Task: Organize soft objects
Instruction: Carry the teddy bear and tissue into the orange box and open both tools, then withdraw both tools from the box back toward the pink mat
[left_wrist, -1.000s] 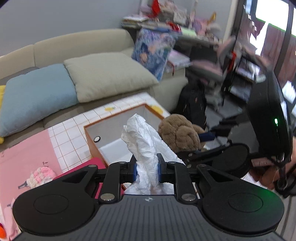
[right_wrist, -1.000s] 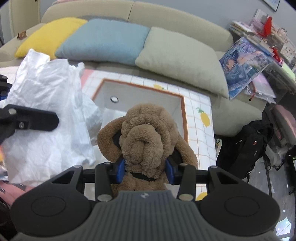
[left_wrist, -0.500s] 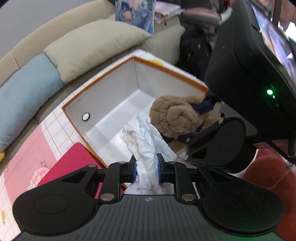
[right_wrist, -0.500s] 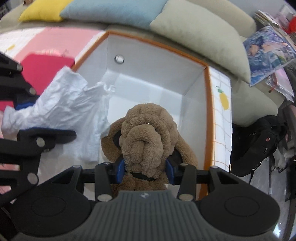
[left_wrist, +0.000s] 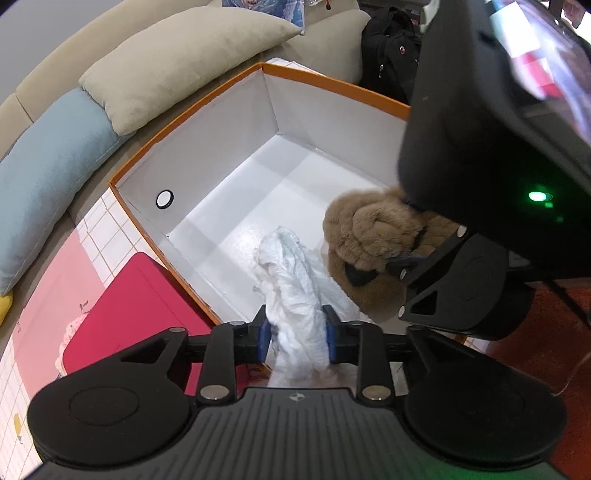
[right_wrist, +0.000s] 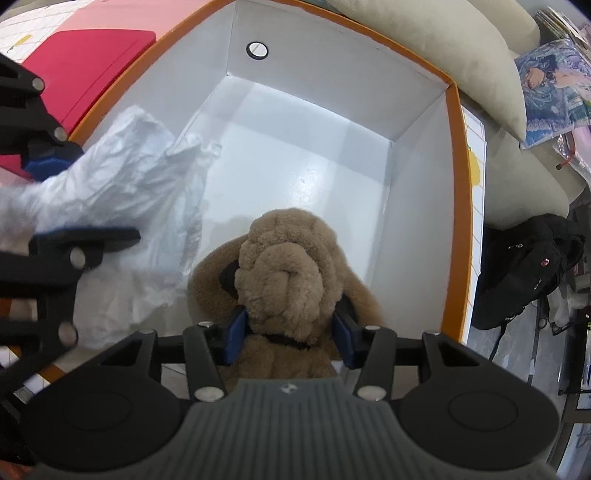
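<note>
Hanging into the box (left_wrist: 207, 155) from the left gripper (left_wrist: 297, 334) is the white bag (left_wrist: 295, 280), crumpled, its free end low near the white floor at the box's near-left side. The jaws have just been opening; the bag is between the blue pads (left_wrist: 264, 334). The right-hand pad touches the bag, but a small gap shows at the left-hand one, so I read this grip as let go, not clenched.

The plush dog (right_wrist: 286, 266), brown and wrinkled, sits head-first between the pads (right_wrist: 236, 334) of the right gripper (right_wrist: 290, 334), inside the box (right_wrist: 456, 206) at its near-right part. These jaws have also just been opening. Plush fills the space between the pads; whether they press on it or merely flank it cannot be told.

From the right wrist view the bag (right_wrist: 125, 184) lies just left of the dog, near it; contact between them not clear. From the left wrist view the dog (left_wrist: 373, 243) and right gripper (left_wrist: 404, 271) are just right of the bag.

Box: orange rim, white inside, round grommet hole (right_wrist: 257, 49) in the far wall. It stands on a tiled mat (left_wrist: 107, 229). A red case (left_wrist: 129, 306) lies just beside the box's left wall. Behind: a sofa with a beige pillow (left_wrist: 177, 62) and a blue pillow (left_wrist: 44, 177). A black backpack (right_wrist: 528, 273) is on the floor to the right.
</note>
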